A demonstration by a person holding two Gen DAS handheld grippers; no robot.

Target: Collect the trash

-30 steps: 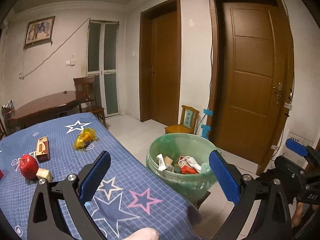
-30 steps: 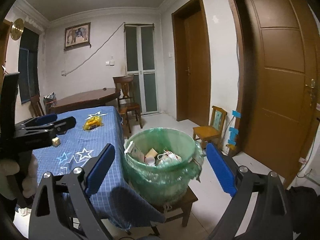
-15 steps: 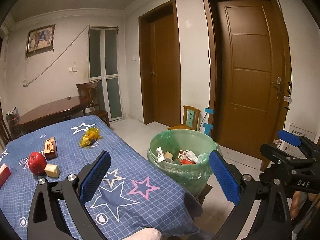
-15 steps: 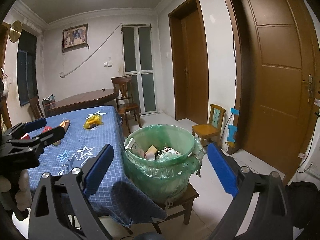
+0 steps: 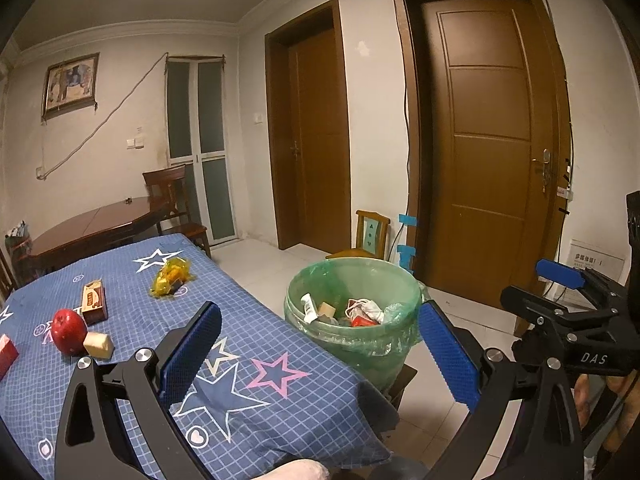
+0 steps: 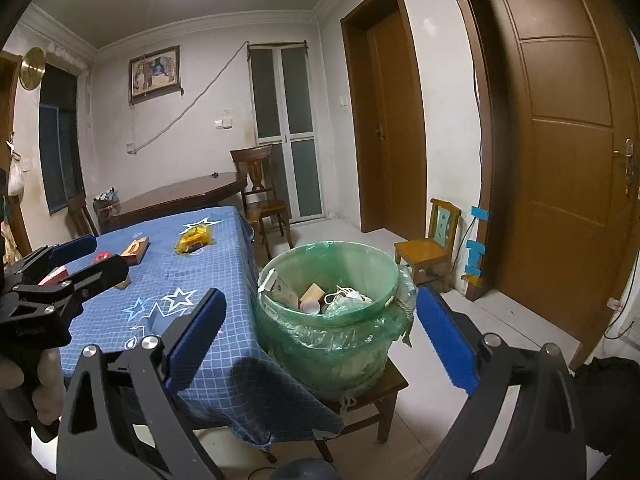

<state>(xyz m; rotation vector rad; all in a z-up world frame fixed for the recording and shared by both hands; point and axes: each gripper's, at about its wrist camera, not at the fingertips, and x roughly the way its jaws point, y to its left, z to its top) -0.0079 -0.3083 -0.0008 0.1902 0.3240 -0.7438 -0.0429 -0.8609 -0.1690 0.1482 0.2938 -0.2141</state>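
White walls, brown doors and a pale tiled floor frame a table under a blue star-patterned tablecloth. Over its near end, the left gripper hangs with its blue-padded fingers spread wide and nothing between them. The right gripper is likewise wide apart and empty, held off the table's corner and facing the bin.

Just beyond the table's right edge, a bin lined with a green bag stands on a low wooden stool; inside it lie a white tube, a crumpled white-and-red wrapper and other scraps.

On the cloth, well ahead of the left gripper, rests a crumpled yellow wrapper near the far end. Further left sit a small brown box, a red apple touching a pale block, and a red packet at the picture's edge.

Behind the table stand a dark wooden table and a chair; a small child's chair sits by the wall.
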